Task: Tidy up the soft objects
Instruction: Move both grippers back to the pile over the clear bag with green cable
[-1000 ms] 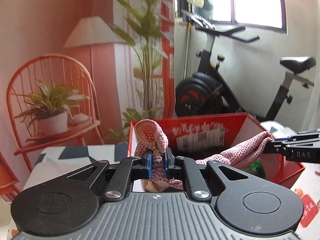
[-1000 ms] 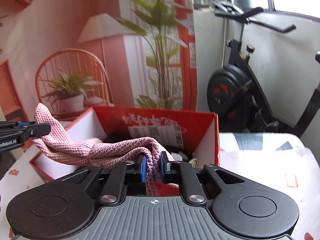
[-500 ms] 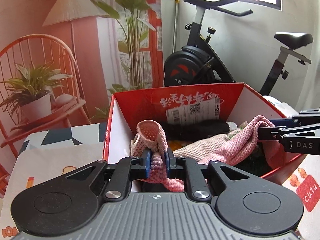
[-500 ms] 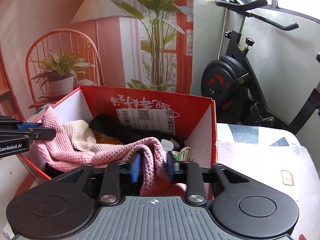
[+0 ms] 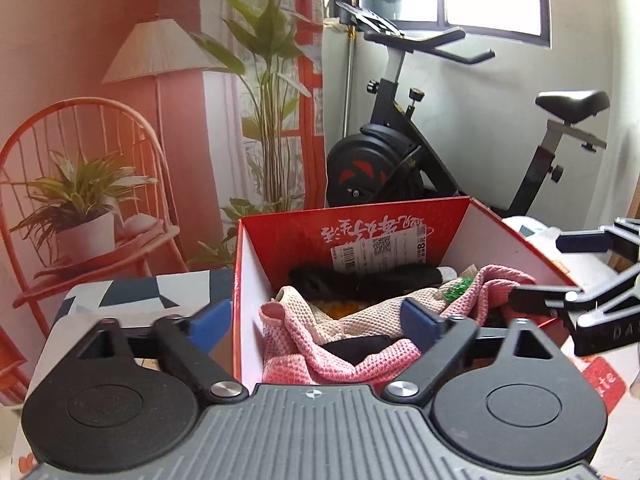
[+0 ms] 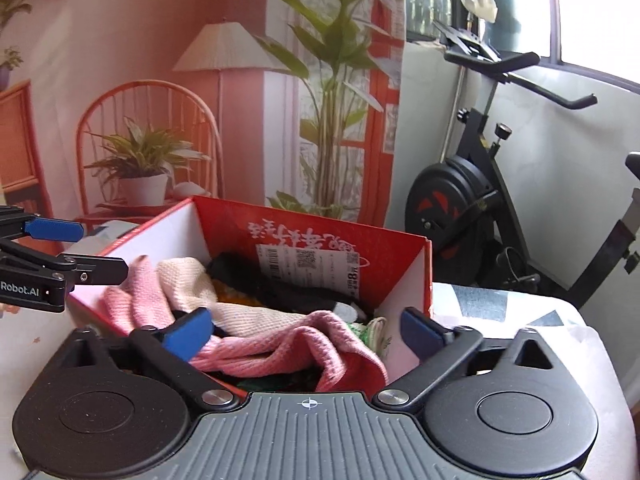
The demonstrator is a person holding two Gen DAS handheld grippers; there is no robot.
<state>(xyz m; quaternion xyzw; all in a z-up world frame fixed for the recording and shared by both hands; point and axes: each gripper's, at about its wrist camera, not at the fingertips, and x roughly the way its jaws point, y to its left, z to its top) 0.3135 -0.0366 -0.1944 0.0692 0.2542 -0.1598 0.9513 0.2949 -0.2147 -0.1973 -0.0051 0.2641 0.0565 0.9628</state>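
Behind the red box (image 5: 400, 216) stand an exercise bike (image 5: 400, 152) and a printed backdrop of a chair and plants. Inside the box, a pink knitted cloth (image 6: 288, 344) lies draped over a cream cloth (image 6: 188, 280) and dark items. The left gripper (image 5: 312, 320) and right gripper (image 6: 308, 330) hover at the box's near edge, jaws spread wide, gripping nothing.

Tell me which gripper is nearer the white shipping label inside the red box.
Hard to call. The left gripper is open over the near-left corner, the right gripper open over the near-right corner; the shipping label sits far from both.
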